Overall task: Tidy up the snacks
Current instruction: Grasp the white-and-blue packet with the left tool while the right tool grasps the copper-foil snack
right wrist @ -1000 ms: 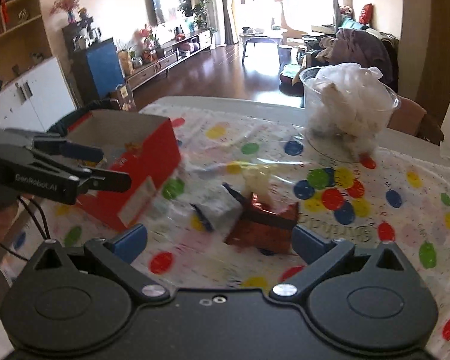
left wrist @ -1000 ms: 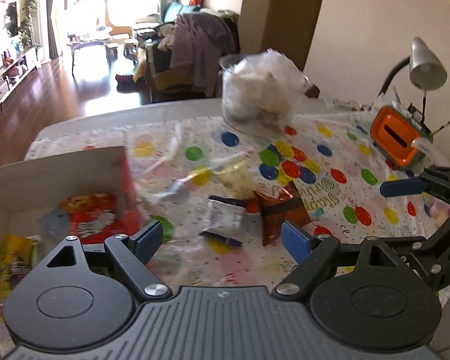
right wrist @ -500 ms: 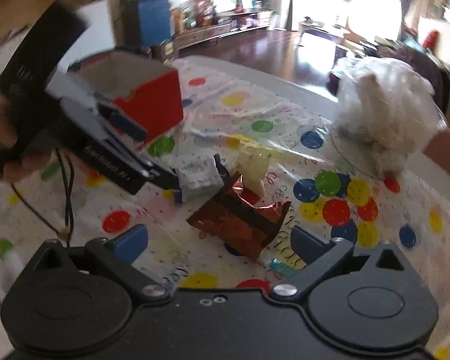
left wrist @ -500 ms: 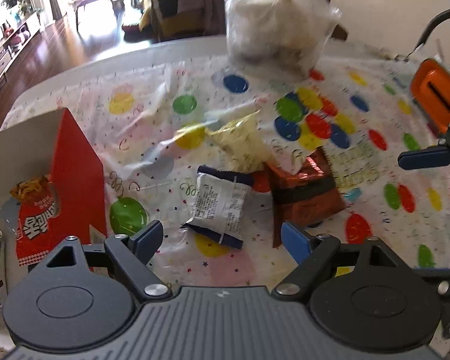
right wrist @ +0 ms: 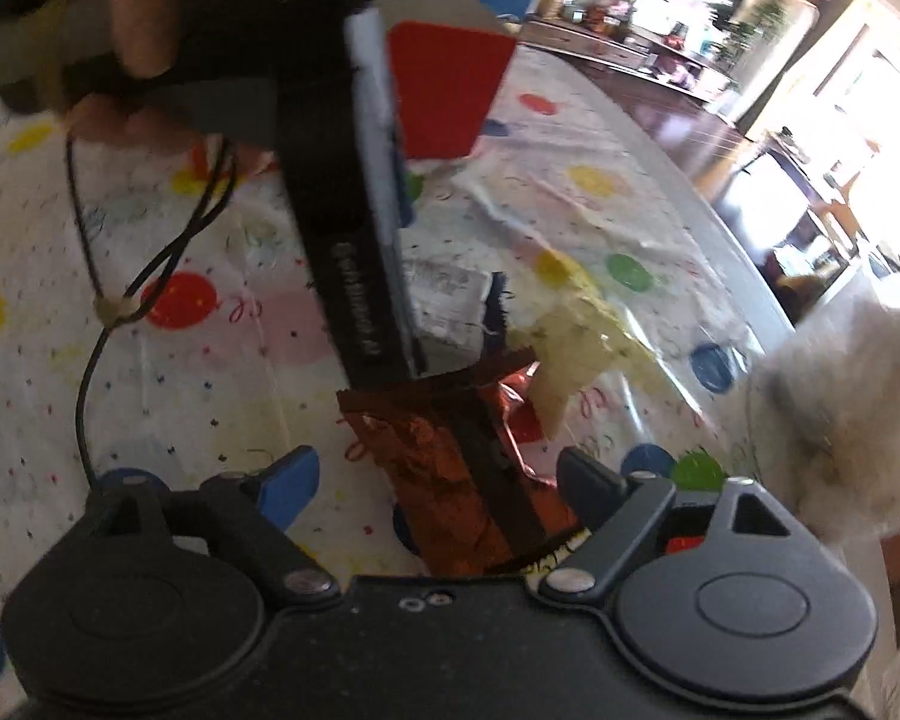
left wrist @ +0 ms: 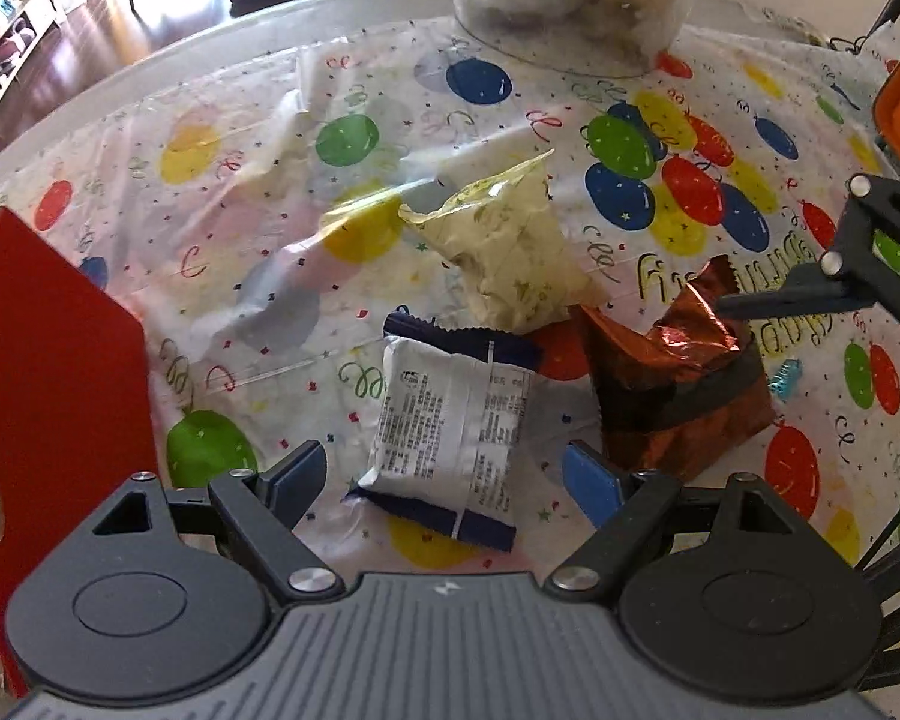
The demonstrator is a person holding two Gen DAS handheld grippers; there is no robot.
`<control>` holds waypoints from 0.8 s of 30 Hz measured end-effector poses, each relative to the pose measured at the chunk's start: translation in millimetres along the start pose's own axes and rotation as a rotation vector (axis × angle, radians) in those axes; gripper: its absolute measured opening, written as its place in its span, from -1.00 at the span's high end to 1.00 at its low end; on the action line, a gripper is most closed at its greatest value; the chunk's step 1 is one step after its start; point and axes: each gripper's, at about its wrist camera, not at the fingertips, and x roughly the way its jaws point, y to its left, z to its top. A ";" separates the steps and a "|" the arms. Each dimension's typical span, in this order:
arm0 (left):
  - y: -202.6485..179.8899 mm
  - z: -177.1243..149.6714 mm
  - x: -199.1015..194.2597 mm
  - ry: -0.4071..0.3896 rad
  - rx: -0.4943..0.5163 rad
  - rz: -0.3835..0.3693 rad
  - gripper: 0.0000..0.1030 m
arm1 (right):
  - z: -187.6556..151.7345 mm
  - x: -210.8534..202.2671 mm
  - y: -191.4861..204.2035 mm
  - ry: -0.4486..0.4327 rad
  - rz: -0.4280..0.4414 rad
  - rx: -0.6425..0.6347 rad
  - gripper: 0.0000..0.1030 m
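- Three snack packs lie near the red box (left wrist: pixel 54 372) on the surface (left wrist: pixel 222 138): white pack (left wrist: pixel 450 420), yellow pack (left wrist: pixel 510 252), copper pack (left wrist: pixel 672 384).
- left tongs (left wrist: pixel 444 474) hang released over the white pack.
- right tongs (right wrist: pixel 438 474) have just been closing, copper pack between them, not gripped yet.

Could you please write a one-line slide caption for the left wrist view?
Open left tool poised over a white snack packet, beside yellow and copper-foil packets on the balloon-print tablecloth.

On the bench (left wrist: pixel 168 72), three snack packets are clustered: the printed packet (left wrist: pixel 450 420) nearest in the left wrist view, the foil packet (left wrist: pixel 678 384) to its right, the pale packet (left wrist: pixel 510 252) behind both. The box (left wrist: pixel 48 360) stands at left, the tub (left wrist: pixel 576 0) behind.
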 end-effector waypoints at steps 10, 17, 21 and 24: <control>2.9 6.0 12.1 0.003 0.030 -0.008 -0.41 | 2.2 19.8 -4.6 0.030 0.015 -0.054 -0.41; -1.9 5.3 10.1 -0.021 0.070 0.002 -0.01 | 2.4 23.3 -9.9 0.044 0.007 0.001 -0.01; -0.5 2.6 8.6 -0.032 0.053 0.008 0.03 | 2.0 21.2 -11.2 0.040 -0.015 0.032 0.17; 1.4 -0.1 6.8 -0.041 0.032 0.017 0.04 | 1.6 18.0 -10.3 0.035 -0.025 0.065 0.21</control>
